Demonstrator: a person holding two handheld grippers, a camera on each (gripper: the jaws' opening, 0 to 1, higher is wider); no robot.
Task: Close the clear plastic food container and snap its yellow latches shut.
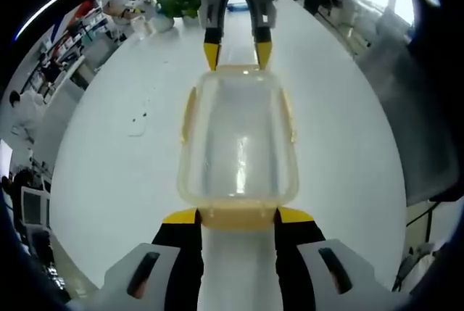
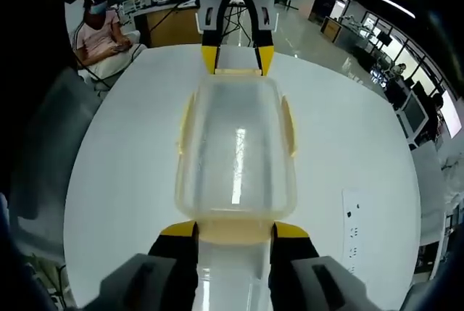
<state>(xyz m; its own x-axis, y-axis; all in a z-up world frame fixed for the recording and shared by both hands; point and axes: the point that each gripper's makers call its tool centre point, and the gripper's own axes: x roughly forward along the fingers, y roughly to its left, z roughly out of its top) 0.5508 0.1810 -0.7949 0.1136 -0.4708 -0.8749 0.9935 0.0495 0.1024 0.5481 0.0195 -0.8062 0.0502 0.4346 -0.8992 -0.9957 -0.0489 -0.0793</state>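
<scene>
**Left gripper view: container between both tongs**

I see the clear container (image 1: 238, 148), lid on, lying on the white tabletop (image 1: 109, 180) with yellow latches (image 1: 188, 114) along its sides. My left tongs (image 1: 238, 216) stand apart at its near end latch; my right tongs (image 2: 235, 230) stand apart at the opposite end.

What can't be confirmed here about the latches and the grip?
- End latches: both views, whether snapped; each view's own jaws flank the near one.
- Side latches: both views, seen edge-on, engagement unclear.
- Left gripper, right gripper: whether jaws actually touch the container.
- Marks on table: left gripper view, too small.
</scene>
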